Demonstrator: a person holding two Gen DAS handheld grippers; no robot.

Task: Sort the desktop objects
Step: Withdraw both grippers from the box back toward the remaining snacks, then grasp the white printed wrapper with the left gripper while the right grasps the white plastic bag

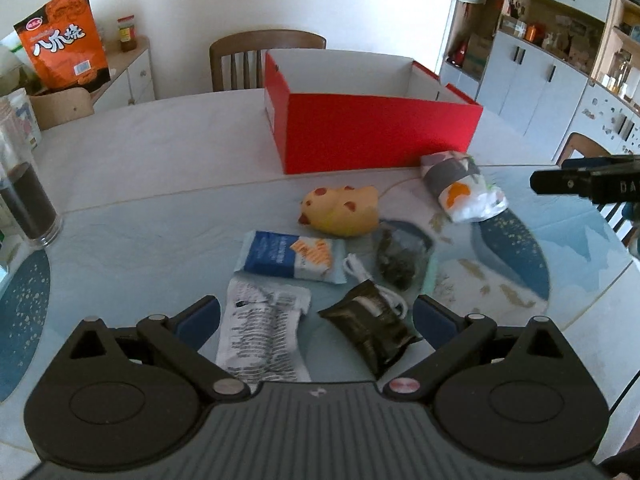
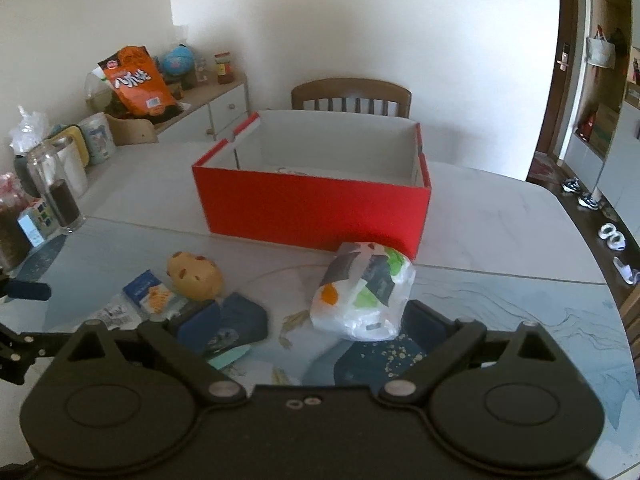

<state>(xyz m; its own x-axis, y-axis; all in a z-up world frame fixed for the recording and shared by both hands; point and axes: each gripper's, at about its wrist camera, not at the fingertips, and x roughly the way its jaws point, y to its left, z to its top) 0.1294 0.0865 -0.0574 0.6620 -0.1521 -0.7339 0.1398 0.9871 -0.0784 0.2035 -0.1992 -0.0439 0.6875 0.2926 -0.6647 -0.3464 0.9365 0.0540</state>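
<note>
L gripper (image 1: 316, 316): jaws standing wide apart, gripping nothing; hanging over dark packet (image 1: 370, 330) & white printed sachet (image 1: 262, 334).
R gripper (image 2: 310, 330): spread wide, nothing held; patterned bag (image 2: 362, 292) sitting betw its fingers, pads not pressing.
Red box (image 2: 316, 210): sitting open at back of table (image 2: 500, 216), just behind bag.
Yellow toy (image 1: 342, 210): lying nr blue packet (image 1: 294, 256), in front of box.
White cable (image 1: 360, 274): lying beside dark packet.
</note>
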